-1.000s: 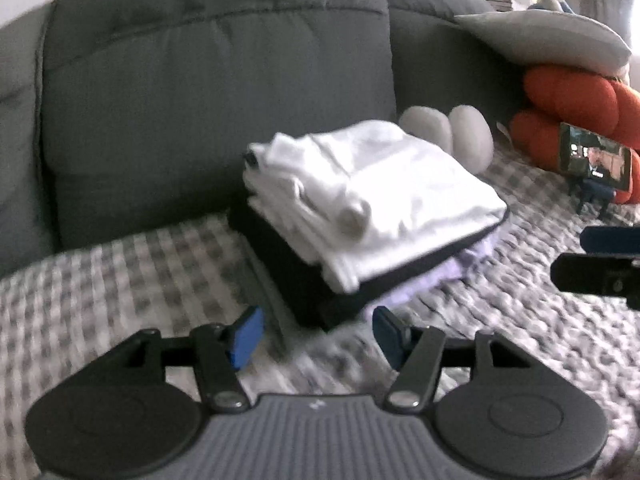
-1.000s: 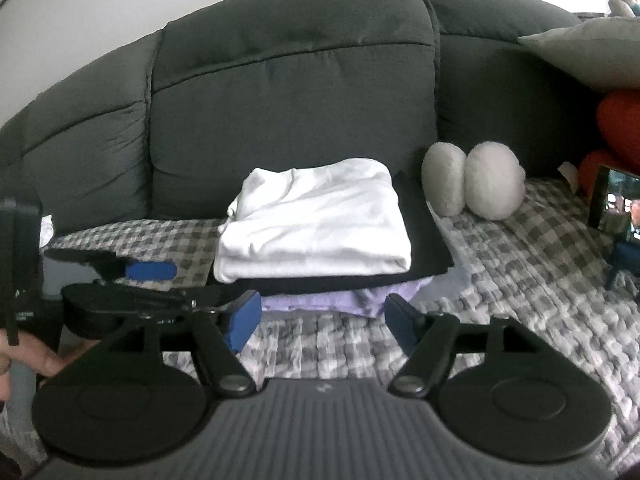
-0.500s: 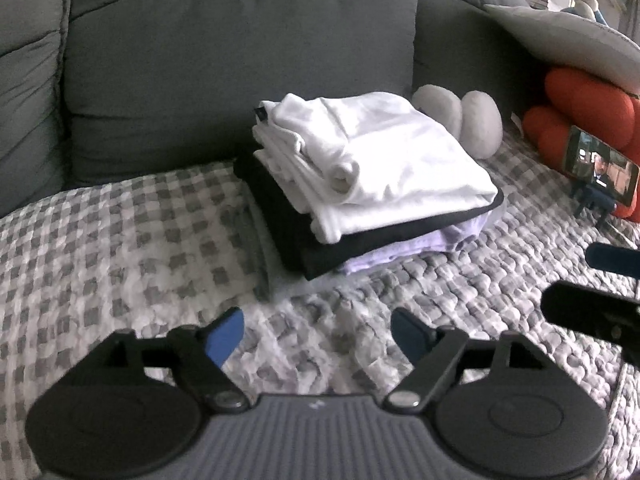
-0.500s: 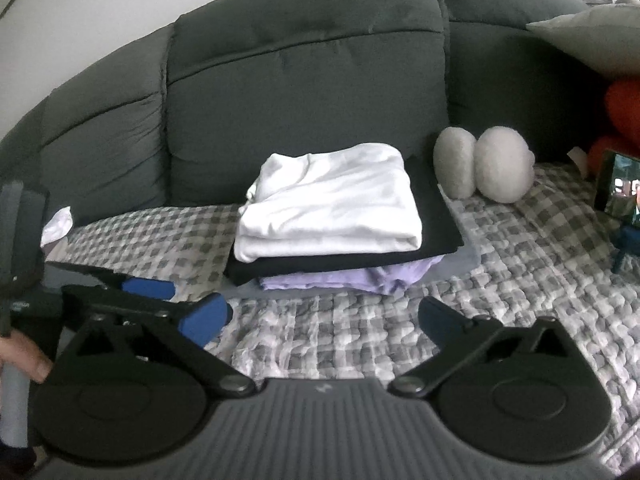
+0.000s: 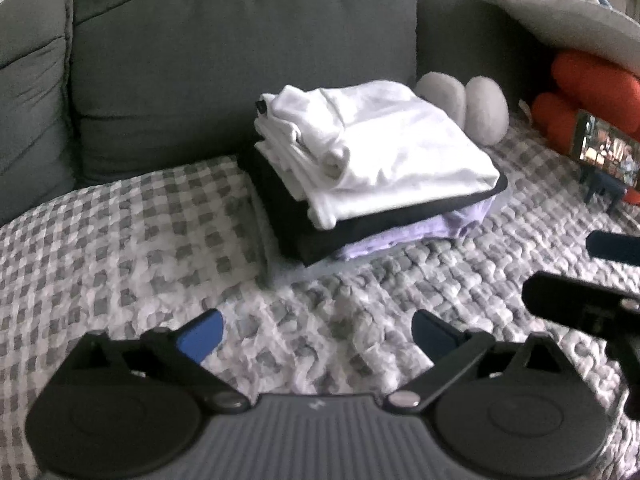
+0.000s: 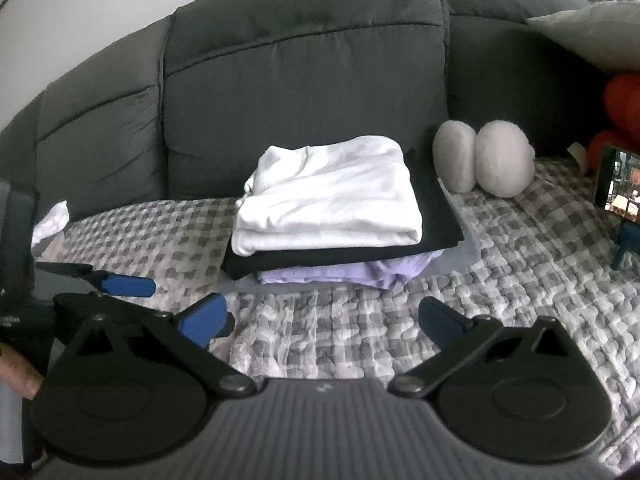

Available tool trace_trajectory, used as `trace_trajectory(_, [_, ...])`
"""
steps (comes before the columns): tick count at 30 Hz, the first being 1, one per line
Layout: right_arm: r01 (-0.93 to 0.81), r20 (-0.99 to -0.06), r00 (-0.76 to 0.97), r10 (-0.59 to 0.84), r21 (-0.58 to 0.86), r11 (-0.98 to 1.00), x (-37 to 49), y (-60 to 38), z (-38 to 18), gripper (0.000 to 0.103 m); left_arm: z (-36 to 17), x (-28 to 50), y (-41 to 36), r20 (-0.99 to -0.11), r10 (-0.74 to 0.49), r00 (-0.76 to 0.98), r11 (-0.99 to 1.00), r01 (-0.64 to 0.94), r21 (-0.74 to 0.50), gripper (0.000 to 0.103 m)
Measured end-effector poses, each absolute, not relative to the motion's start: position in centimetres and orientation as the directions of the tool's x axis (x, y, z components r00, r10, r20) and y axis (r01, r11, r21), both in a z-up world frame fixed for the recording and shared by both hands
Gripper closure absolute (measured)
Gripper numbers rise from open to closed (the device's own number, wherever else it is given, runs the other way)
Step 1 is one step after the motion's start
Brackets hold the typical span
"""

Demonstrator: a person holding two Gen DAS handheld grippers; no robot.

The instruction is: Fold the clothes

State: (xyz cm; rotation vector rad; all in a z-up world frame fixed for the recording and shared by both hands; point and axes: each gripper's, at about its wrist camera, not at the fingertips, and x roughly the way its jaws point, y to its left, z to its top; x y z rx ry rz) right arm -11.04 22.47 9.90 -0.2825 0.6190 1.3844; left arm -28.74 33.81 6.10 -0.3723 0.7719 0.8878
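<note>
Both tools sit nearest, short of the stack. Left gripper (image 5: 316,334): jaws have just been opening, now wide apart, nothing between them. Right gripper (image 6: 322,320): same, wide and empty, angled down over the grey-and-white checked knit blanket (image 6: 360,332). Beyond them, the folded white cotton garment (image 6: 332,196) tops a black folded garment (image 6: 436,216) and a lilac folded garment (image 6: 352,272). Stack looks finished. A small crumpled white cloth (image 6: 52,220), far left of the stack, may remain.

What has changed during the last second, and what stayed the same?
Both grippers have just been opening: the left gripper and the right gripper now stand wide, with nothing between their jaws. The folded pile, with the white garment on top, stayed in its place on the checkered blanket.
</note>
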Motion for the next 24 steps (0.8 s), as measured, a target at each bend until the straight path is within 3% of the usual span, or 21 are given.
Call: trace_trajectory(24, [-0.956,-0.608,0.117,0.786,0.146,0.255,-10.77,23.09,9.3,0.0,5.88,-28.2,32.91,-0.741,0.59,0.322,0.555,-0.828,0.082,0.001])
